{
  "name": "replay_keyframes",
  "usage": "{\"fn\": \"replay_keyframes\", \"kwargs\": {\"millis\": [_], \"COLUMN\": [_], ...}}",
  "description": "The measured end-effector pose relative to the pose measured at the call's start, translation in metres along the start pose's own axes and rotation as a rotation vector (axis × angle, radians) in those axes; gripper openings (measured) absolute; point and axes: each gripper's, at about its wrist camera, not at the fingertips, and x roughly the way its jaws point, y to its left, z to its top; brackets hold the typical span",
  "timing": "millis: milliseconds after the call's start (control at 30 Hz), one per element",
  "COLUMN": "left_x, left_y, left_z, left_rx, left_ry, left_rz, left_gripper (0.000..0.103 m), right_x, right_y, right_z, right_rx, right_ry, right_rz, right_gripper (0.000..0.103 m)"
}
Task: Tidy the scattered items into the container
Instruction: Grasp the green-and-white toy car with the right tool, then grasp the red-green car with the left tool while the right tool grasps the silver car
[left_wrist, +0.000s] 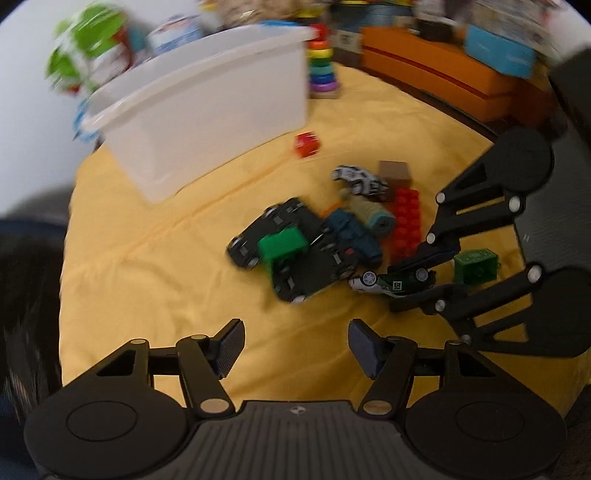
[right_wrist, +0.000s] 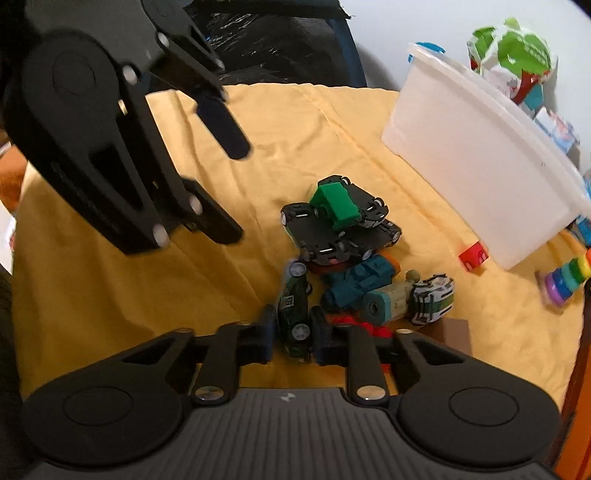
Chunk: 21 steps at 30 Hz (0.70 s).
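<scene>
A pile of toys lies on the yellow cloth (left_wrist: 155, 266): black cars (left_wrist: 291, 258) with a green block (left_wrist: 282, 243) on top, a teal vehicle (left_wrist: 354, 232), a white car (left_wrist: 360, 179), a red brick (left_wrist: 406, 221). My right gripper (right_wrist: 293, 332) is shut on a dark green toy car (right_wrist: 293, 310); it also shows in the left wrist view (left_wrist: 402, 288). My left gripper (left_wrist: 295, 345) is open and empty, short of the pile. The white bin (left_wrist: 207, 103) stands at the back left.
A small red block (left_wrist: 306, 144) lies near the bin. A dark green block (left_wrist: 474, 266) and a brown block (left_wrist: 395, 171) sit by the pile. A ring stacker (left_wrist: 321, 62), orange boxes (left_wrist: 436, 77) and packages stand along the far edge.
</scene>
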Motion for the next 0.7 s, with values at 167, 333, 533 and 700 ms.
{"fn": "replay_keyframes", "kwargs": {"millis": [167,333,533,700], "left_x": [0.008,0.021,0.038,0.043], "left_y": [-0.007,-0.015,-0.017,-0.019], "left_z": [0.008,0.017,0.03,0.033], "left_rx": [0.162,0.276,0.405,0.53], "left_ry": [-0.029,-0.02,-0.029,-0.033], "left_rz": [-0.059,-0.132,-0.094,-0.097], "left_gripper": [0.06,0.038,0.036,0.027], "right_x": [-0.025,-0.032,-0.017,-0.013], "right_y": [-0.028,-0.046,-0.037,-0.037], "right_z": [-0.01,-0.033,-0.042,-0.039], "right_rx": [0.248,0.478,0.562,0.6], "right_ry": [-0.002,0.026,0.046,0.031], "right_rz": [0.18,0.403,0.501,0.471], "right_gripper": [0.021,0.021,0.021,0.021]}}
